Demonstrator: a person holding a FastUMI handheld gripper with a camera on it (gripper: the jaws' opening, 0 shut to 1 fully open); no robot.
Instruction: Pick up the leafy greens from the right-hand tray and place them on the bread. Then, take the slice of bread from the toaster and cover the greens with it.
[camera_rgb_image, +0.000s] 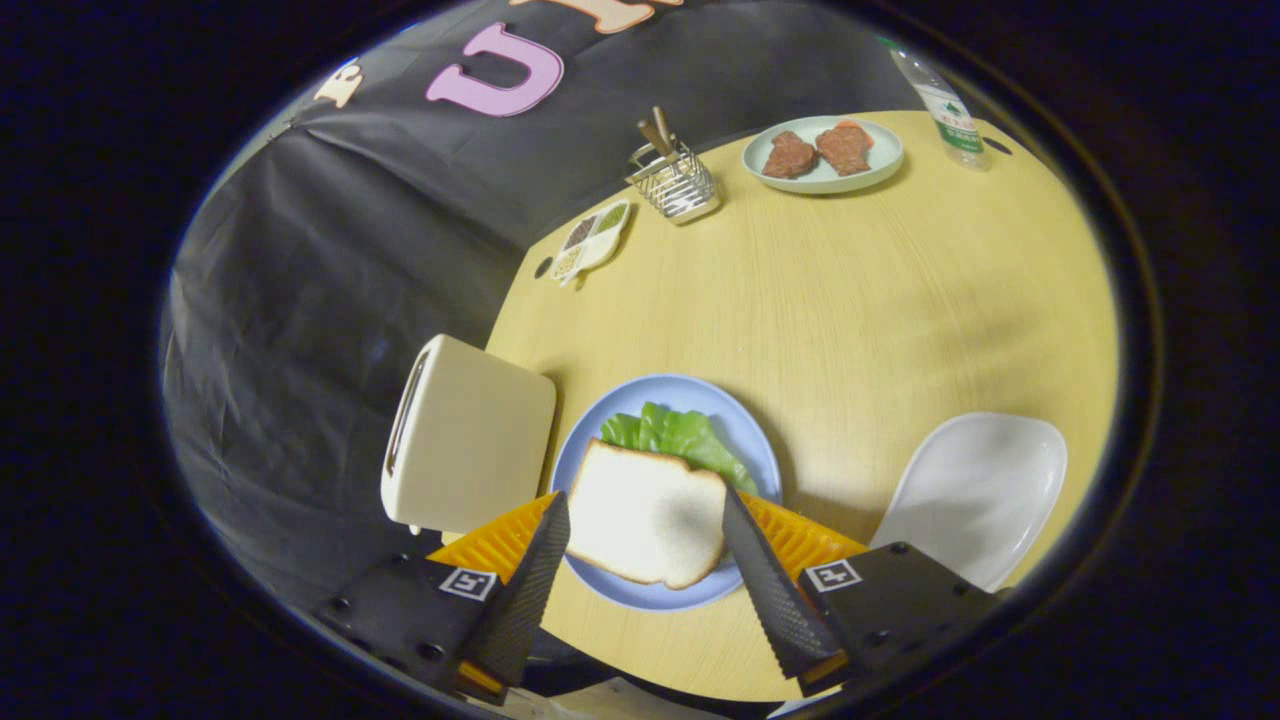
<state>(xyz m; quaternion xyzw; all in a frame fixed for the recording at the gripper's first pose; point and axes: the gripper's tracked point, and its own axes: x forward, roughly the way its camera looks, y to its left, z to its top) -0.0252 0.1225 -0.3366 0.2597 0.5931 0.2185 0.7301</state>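
Observation:
A slice of white bread (648, 515) lies on a light blue plate (755, 440), with leafy greens (680, 435) sticking out from under its far edge. My gripper (645, 515) hovers above the plate, open, its two fingers apart on either side of the bread without pressing on it. A cream toaster (465, 440) stands just left of the plate. An empty white tray (975, 495) lies to the right of the plate.
At the back of the round wooden table (850, 300) are a pale green plate with two pieces of meat (822, 152), a plastic bottle (945, 110), a wire utensil holder (675, 175) and a small divided dish of seasonings (592, 240).

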